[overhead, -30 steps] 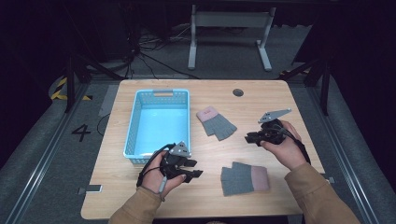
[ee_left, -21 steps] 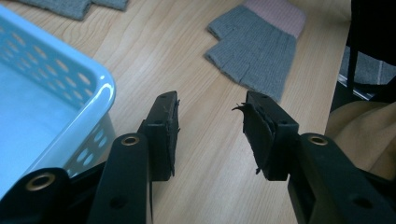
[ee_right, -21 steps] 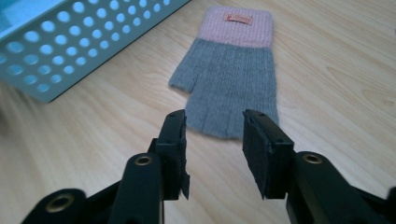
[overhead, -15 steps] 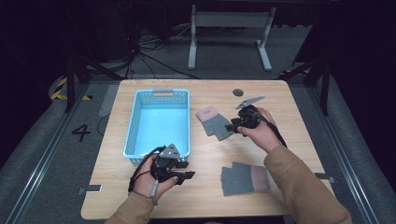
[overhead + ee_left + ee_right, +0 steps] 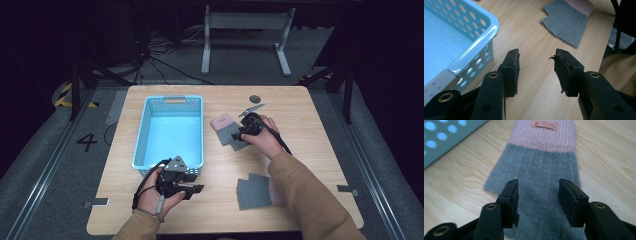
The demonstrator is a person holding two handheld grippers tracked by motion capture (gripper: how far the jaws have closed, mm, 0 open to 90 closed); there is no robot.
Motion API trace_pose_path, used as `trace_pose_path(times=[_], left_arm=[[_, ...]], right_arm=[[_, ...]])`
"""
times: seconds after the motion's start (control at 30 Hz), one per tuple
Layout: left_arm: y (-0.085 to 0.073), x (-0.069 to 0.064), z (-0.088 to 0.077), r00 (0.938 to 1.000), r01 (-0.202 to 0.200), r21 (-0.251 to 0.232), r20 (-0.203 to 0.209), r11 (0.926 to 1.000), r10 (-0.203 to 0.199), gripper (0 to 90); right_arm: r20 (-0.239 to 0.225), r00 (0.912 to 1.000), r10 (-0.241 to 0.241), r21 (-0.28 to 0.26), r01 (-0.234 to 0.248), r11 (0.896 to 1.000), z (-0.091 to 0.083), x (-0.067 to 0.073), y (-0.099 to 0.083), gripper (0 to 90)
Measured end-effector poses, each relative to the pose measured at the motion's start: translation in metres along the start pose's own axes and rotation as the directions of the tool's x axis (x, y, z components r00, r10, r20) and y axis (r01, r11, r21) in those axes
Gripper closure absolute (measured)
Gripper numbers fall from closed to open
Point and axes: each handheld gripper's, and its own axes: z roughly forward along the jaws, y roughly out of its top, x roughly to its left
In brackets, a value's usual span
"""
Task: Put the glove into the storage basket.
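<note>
The worktop (image 5: 310, 150) carries a light blue basket (image 5: 172, 131) at its left, open-topped and bare inside, likely the place for the gloves. The near glove (image 5: 256, 191) lies flat toward the front edge, well apart from the far glove (image 5: 537, 172), which lies just right of the basket, pink cuff away. The right gripper (image 5: 537, 200), its jaws just widened, straddles that glove's grey part without pinching. The left gripper (image 5: 536, 72) waits half-open, holding nothing, beside the basket's near corner.

A pale wooden counter (image 5: 320, 125) stands on grey carpeted floor (image 5: 45, 150) marked with a "4" (image 5: 87, 142). Behind, a white metal frame (image 5: 245, 35) and black cables (image 5: 155, 55) sit in a dark room.
</note>
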Motion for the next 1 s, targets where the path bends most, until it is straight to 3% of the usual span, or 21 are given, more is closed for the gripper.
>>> trace_pose_path(times=[0.13, 0.3, 0.43, 0.5, 0.57, 0.7, 0.83, 1.0], left_arm=[[-0.001, 0.000, -0.001, 1.0000, 0.002, -0.002, -0.001, 1.0000, -0.002, 56.2], [0.000, 0.000, -0.001, 1.0000, -0.005, 0.002, -0.002, 1.0000, 0.005, 56.1], [0.001, -0.001, 0.000, 1.0000, -0.004, -0.001, 0.002, 1.0000, 0.004, 56.1], [0.001, -0.001, 0.000, 1.0000, -0.002, -0.003, 0.003, 1.0000, 0.002, 56.2], [0.001, -0.001, 0.000, 1.0000, -0.004, -0.001, 0.006, 1.0000, 0.004, 56.1], [0.002, -0.001, 0.000, 0.9999, -0.010, -0.002, 0.011, 0.9999, 0.010, 56.2], [0.004, 0.000, 0.001, 0.9998, -0.010, -0.009, 0.018, 0.9999, 0.010, 56.2], [0.010, -0.001, 0.007, 0.9992, -0.024, -0.004, 0.033, 0.9997, 0.024, 56.2]], right_arm=[[0.026, 0.9997, -0.004, 0.018, 0.004, 1.000, 0.006, -0.001, -0.001, 46.2], [0.030, 0.9995, -0.010, 0.017, 0.010, 1.000, 0.009, 0.001, -0.002, 48.2], [0.024, 0.9996, -0.017, 0.018, 0.016, 1.000, 0.009, 0.000, -0.003, 56.2], [0.008, 0.9999, -0.012, 0.022, 0.012, 1.000, 0.008, 0.001, -0.003, 70.0], [0.001, 1.0000, -0.002, 0.030, 0.002, 1.000, 0.007, 0.000, -0.003, 78.0], [0.002, 1.0000, -0.003, 0.026, 0.003, 1.000, 0.006, 0.000, -0.003, 80.2], [0.010, 1.0000, -0.001, -0.002, 0.001, 1.000, -0.005, -0.001, -0.006, 81.0], [0.006, 0.9996, -0.027, -0.044, 0.027, 0.999, -0.034, 0.001, -0.013, 81.0]])
